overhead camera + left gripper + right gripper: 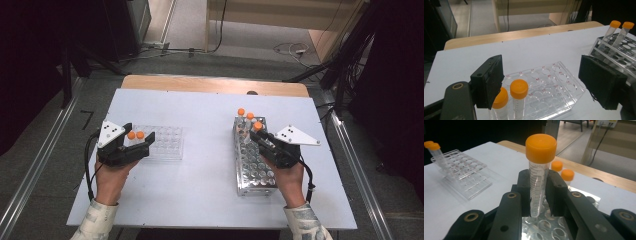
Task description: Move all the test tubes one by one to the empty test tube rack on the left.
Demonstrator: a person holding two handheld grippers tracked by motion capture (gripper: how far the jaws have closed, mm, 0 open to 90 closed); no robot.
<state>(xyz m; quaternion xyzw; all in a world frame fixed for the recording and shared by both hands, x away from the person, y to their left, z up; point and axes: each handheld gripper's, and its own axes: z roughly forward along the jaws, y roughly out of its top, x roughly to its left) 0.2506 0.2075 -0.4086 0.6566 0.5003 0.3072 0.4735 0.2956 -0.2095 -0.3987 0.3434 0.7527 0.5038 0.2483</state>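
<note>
Above the metal rack (250,170), a capped tube (539,170) is clamped by the right gripper (541,192) fingers; the left gripper (544,82) fingers are spread (nothing held) over the clear rack (554,85), bare counter (205,150) between.

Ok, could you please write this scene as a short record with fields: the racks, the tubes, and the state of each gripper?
surface: white table
clear rack: on the left, holds two orange-capped tubes at its near end
metal rack: on the right, holds two orange-capped tubes at its far end
right gripper: shut on one upright tube, just above the metal rack
left gripper: open, jaws on either side of the clear rack, holding nothing
</note>
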